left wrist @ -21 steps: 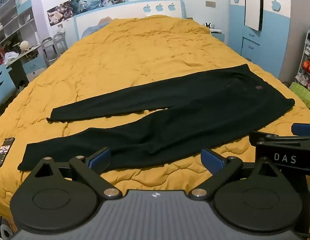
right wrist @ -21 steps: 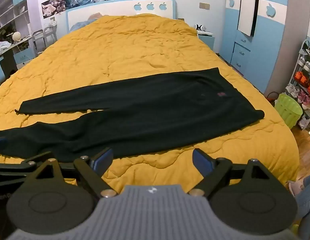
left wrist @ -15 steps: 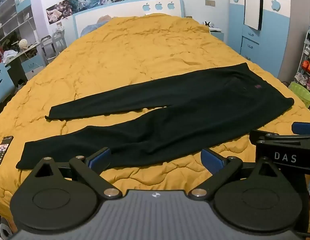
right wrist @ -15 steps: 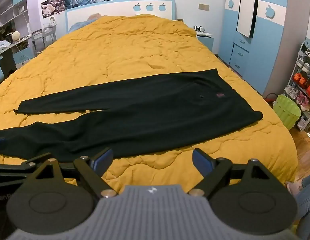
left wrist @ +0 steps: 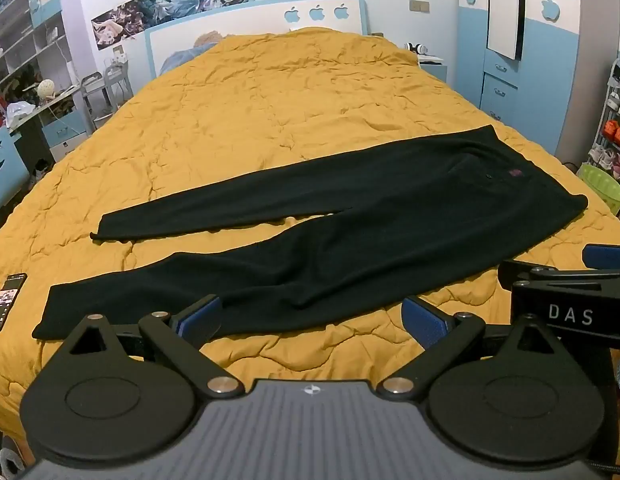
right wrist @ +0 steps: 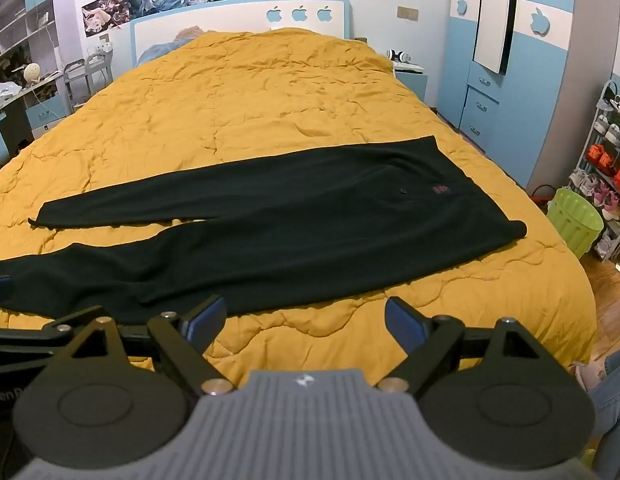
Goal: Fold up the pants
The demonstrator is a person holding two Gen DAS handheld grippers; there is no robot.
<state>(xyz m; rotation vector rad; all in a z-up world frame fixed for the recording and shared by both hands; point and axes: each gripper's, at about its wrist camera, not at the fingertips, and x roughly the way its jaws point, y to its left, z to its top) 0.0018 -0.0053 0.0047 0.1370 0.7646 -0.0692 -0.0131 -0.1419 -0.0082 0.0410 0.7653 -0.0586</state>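
Here both claws hover level at the near edge of the bed [left wrist: 270, 128], jaws spread wide and holding nothing. The pants [left wrist: 349, 236] lie flat ahead of the left claw [left wrist: 311, 318], legs to its left, waist to its right. From the right claw [right wrist: 306, 320], the near leg's cuff is cut off at the left edge

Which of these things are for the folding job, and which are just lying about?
For the job:
pants, spread flat on the bed
left claw, open, holding nothing
right claw, open, holding nothing
bed, the work surface

Lying about:
phone at the bed's edge
green bin
headphones
shoe rack
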